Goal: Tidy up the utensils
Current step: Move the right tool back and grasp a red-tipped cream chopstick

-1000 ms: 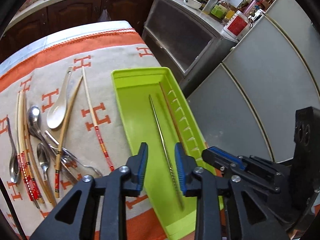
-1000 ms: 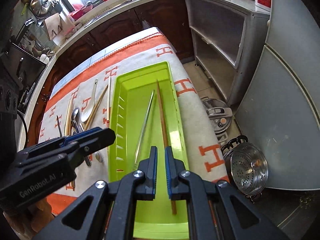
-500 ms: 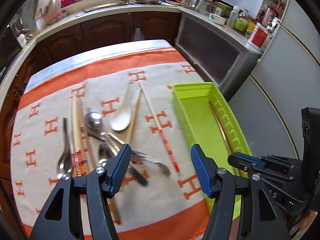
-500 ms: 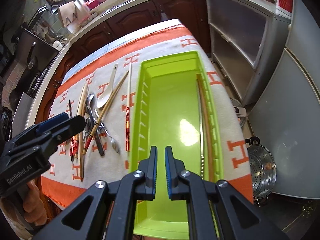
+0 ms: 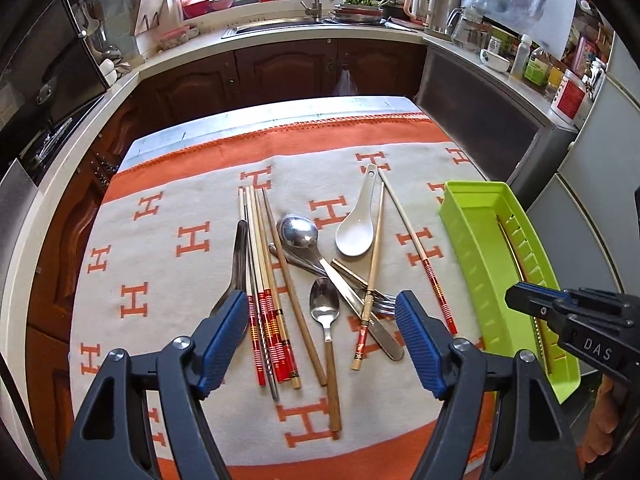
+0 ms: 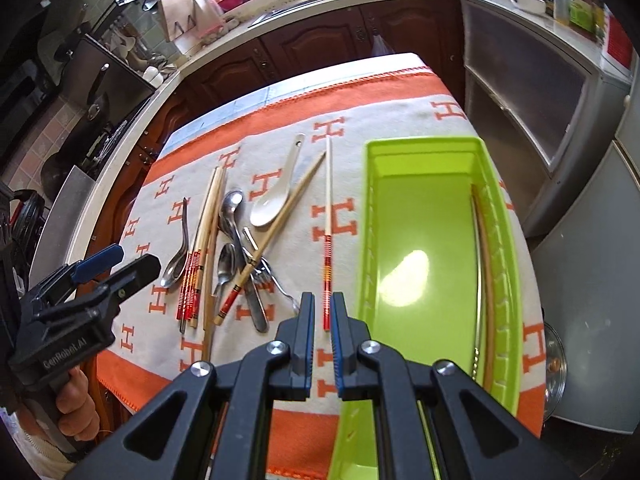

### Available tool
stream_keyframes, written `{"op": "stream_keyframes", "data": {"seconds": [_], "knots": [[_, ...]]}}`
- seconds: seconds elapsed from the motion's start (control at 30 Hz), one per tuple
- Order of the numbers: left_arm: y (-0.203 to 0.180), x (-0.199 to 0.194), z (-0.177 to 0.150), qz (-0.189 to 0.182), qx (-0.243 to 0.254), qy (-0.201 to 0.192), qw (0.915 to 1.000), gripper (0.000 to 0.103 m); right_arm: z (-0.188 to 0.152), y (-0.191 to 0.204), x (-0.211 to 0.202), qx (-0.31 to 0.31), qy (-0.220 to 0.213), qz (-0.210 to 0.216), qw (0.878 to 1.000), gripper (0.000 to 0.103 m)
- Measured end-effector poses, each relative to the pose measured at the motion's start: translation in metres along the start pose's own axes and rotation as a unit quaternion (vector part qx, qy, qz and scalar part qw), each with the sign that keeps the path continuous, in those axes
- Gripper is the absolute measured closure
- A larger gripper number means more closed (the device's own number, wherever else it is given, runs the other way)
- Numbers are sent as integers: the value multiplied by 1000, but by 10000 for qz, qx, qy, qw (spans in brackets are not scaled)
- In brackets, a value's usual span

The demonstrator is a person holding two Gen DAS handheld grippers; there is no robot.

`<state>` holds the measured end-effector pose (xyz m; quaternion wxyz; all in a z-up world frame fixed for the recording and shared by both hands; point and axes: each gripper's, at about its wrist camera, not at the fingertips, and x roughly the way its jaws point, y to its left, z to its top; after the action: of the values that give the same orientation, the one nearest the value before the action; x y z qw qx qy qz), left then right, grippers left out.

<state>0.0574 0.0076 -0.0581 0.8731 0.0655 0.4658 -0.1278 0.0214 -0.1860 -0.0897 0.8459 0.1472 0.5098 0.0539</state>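
The left gripper [image 5: 320, 340], jaws opening and empty, hovers over the utensil pile [image 5: 316, 276]; green tray [image 5: 480, 248] at three o'clock. Right gripper [image 6: 321, 344] is closed, empty. Casings read "DAS" and "GenRobot.AI".

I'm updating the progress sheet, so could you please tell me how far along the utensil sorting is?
Early stage. Done: two long sticks, one metal and one wooden, lie along the right wall of the green tray. In hand: nothing; the left tongs are opening above the pile with nothing between them, and the right tongs are shut and empty. Left: the chopsticks, metal spoons and white spoon on the cloth.
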Motion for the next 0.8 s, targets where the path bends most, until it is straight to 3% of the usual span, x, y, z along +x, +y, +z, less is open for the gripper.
{"op": "stream_keyframes", "data": {"seconds": [0.4,0.8], "knots": [[10,37,-17,-152,12,312,9994,29,19,18,43,23,290,71,9996,91],[31,51,-19,-332,-192,282,9989,29,48,23,103,9,663,-755,9949,91]]}}
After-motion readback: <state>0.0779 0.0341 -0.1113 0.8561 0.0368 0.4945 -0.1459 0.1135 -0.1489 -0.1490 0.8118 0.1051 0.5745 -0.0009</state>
